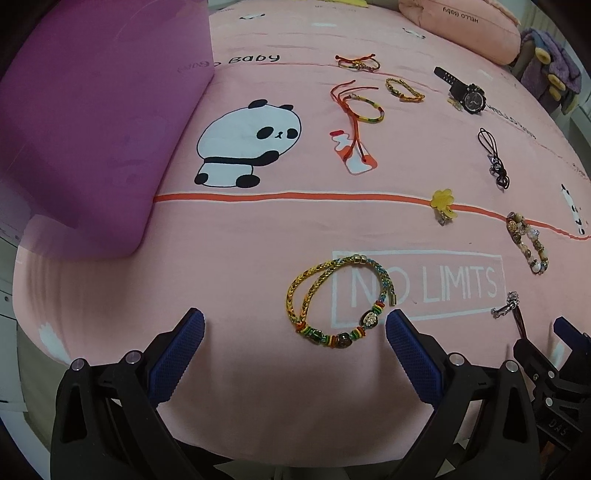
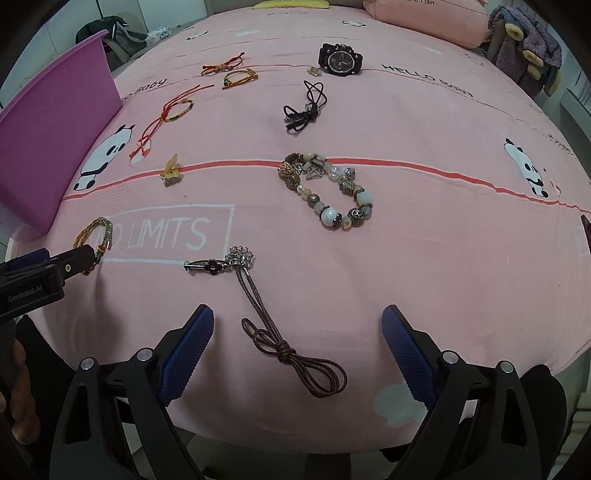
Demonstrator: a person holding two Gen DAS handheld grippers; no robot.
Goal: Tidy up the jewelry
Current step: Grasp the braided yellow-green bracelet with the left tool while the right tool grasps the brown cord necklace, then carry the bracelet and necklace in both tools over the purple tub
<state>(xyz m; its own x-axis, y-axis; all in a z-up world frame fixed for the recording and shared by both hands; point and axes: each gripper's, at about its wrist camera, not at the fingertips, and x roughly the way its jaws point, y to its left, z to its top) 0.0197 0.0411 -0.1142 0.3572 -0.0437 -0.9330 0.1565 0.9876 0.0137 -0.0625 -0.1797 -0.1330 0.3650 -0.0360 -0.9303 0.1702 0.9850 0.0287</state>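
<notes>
A bed covered with a pink sheet printed with pandas, a red stripe and the words "NO LIMITS" carries everything. On it lie a purple bin at the left, a yellow braided bracelet over the lettering, a beaded bracelet on the stripe, a brown cord with a charm nearest the edge, a yellow flower clip, a black cord, a black watch, three string bracelets and a pink pillow.
</notes>
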